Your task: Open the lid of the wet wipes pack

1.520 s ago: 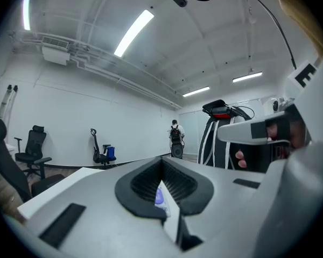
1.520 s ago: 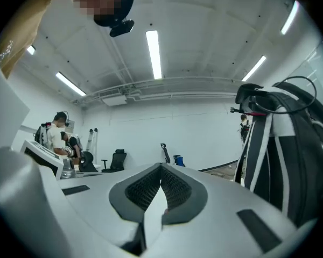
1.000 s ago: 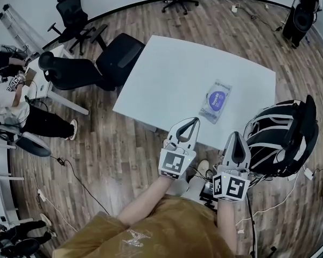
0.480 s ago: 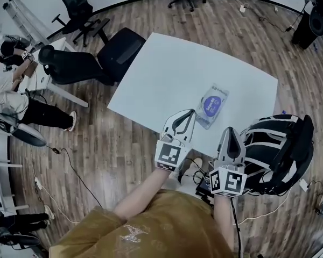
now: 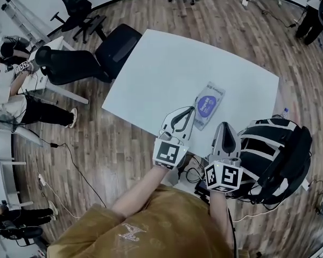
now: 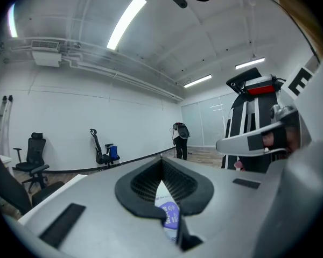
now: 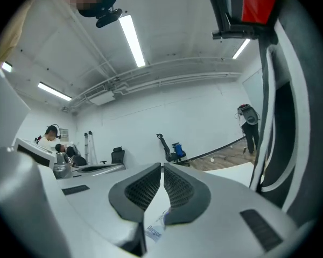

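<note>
The wet wipes pack [image 5: 209,104] lies flat near the front edge of the white table [image 5: 167,74]; it is pale with a round purple lid label. My left gripper [image 5: 190,110] hovers just left of the pack's near end, jaws shut and empty. My right gripper [image 5: 224,126] is held off the table's front edge, below the pack, also shut on nothing. In the left gripper view the wet wipes pack [image 6: 170,215] shows through the gap below the joined tips of the left gripper [image 6: 162,160]. In the right gripper view the wet wipes pack [image 7: 155,227] shows the same way under the right gripper [image 7: 162,166].
A black-and-white striped chair [image 5: 274,152] stands right beside my right gripper. Black office chairs [image 5: 112,50] crowd the table's left corner. People sit at a desk [image 5: 8,85] far left. Cables [image 5: 70,165] trail over the wooden floor.
Both grippers have moved up toward the table; the left tip now sits next to the pack's near end. The pack has not moved on the table.
</note>
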`<state>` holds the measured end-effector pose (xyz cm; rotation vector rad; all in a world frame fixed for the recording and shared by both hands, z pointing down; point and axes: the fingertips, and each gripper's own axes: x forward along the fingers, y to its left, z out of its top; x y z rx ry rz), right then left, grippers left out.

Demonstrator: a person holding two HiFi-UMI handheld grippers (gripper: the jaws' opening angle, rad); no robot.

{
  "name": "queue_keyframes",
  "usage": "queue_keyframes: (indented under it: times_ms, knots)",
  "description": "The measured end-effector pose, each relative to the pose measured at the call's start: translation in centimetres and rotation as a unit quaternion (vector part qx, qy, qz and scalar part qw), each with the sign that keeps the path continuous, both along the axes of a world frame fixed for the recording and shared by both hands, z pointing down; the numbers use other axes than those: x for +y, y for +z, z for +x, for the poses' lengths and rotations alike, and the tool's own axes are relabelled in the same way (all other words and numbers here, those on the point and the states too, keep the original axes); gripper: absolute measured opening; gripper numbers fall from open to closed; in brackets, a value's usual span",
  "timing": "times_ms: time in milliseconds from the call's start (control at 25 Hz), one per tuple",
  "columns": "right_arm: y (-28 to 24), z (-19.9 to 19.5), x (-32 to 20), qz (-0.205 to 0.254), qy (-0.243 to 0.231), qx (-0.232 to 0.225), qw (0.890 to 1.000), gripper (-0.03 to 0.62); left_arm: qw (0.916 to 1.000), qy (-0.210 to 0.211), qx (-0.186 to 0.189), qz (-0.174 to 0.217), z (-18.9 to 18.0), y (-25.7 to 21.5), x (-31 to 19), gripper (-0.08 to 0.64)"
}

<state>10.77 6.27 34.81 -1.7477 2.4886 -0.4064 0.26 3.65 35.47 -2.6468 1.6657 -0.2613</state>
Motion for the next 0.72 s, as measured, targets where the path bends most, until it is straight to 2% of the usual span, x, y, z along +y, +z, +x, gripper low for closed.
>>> queue_keyframes:
  times_ms: [200,320,720]
  knots:
    - [2.0,-0.3,-1.1,-0.024,0.005,0.020,0.999,0.009,0.9998,0.016,-0.003,-0.007,0.4,1.3,-1.7,0.006]
    - [3.0,-0.3,-2.3,-0.032,0.016,0.024,0.999,0.009,0.9995,0.029,0.008,-0.013,0.7,2.4,-3.2,0.006]
    - [7.5,-1.8,-5.9,-0.093,0.066,0.038,0.993,0.011,0.9952,0.071,0.018,-0.065,-0.1,7.8,-7.4,0.006]
